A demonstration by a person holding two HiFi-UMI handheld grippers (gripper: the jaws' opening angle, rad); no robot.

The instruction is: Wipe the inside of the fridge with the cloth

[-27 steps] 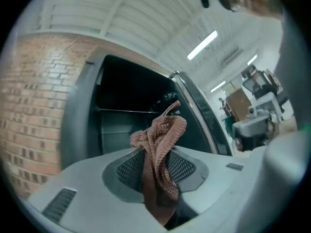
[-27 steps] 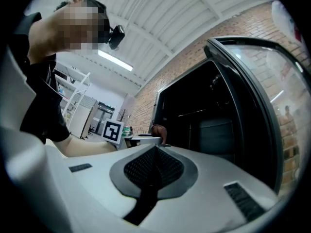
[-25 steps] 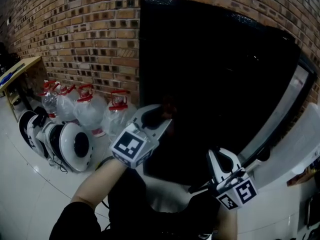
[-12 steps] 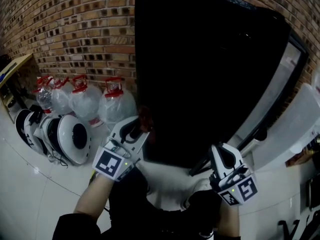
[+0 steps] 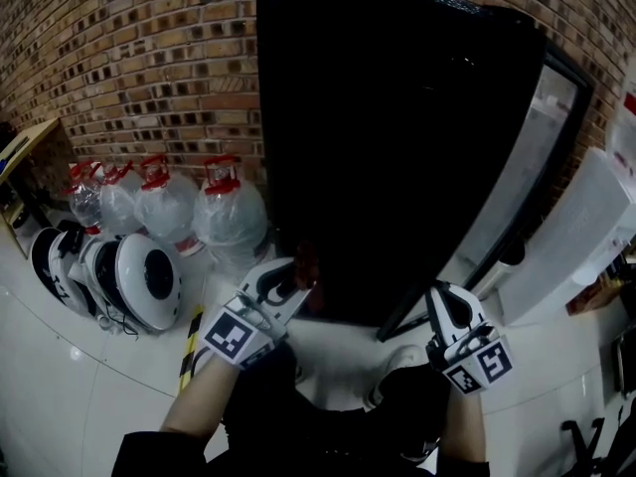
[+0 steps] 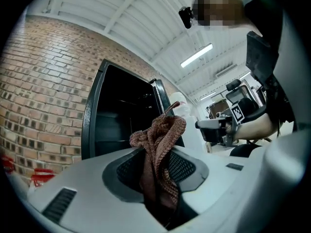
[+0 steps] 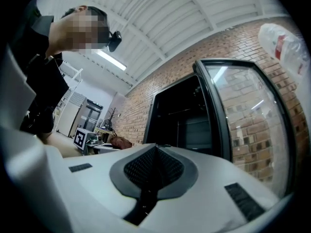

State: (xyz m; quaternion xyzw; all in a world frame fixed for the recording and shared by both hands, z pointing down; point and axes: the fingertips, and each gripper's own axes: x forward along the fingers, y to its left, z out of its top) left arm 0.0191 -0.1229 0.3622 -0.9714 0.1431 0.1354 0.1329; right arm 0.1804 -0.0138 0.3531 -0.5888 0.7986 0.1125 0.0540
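The fridge [image 5: 397, 147] stands open against the brick wall, its inside dark, with its glass door [image 5: 517, 197] swung out to the right. My left gripper [image 5: 296, 278] is low in front of the fridge's bottom edge, shut on a reddish-brown knitted cloth [image 5: 306, 262]. In the left gripper view the cloth [image 6: 163, 135] sticks up bunched from between the jaws. My right gripper [image 5: 440, 298] hangs near the door's lower corner. Its jaws [image 7: 154, 165] are shut with nothing between them. Both grippers are outside the fridge.
Several clear water jugs with red caps [image 5: 227, 212] stand on the floor left of the fridge, with white round devices [image 5: 144, 284] beside them. Yellow-black tape [image 5: 187, 358] marks the white floor. A white appliance [image 5: 596, 232] stands to the right and a wooden table [image 5: 28, 145] at far left.
The left gripper with the cloth has come down and back toward the person, away from the fridge opening. The right gripper has stayed low near the door. More of the fridge now shows.
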